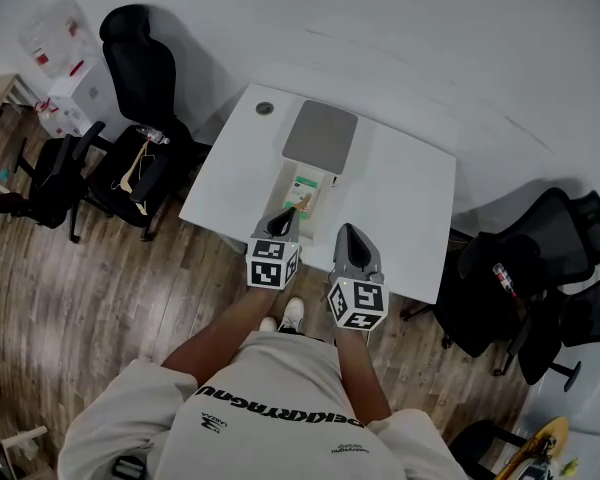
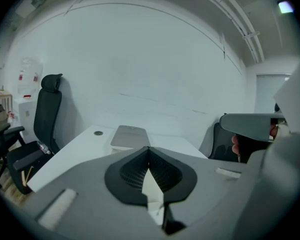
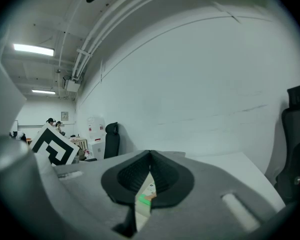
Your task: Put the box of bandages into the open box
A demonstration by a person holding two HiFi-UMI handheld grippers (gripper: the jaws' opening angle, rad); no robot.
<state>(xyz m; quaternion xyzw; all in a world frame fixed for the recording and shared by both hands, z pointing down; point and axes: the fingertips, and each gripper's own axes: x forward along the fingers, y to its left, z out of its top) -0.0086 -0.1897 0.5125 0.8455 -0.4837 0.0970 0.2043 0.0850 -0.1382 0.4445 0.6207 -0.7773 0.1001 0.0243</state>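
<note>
Lettering on the person's sweatshirt (image 1: 280,420) is too small to read.

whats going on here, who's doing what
A person stands at a white table with a handheld gripper in each hand. The box of bandages lies inside the open box, whose grey lid is flipped back. The left claw is at the near end of the open box, shut with nothing between its jaws. The right claw is off to the side, also shut and empty. The placing looks done.
</note>
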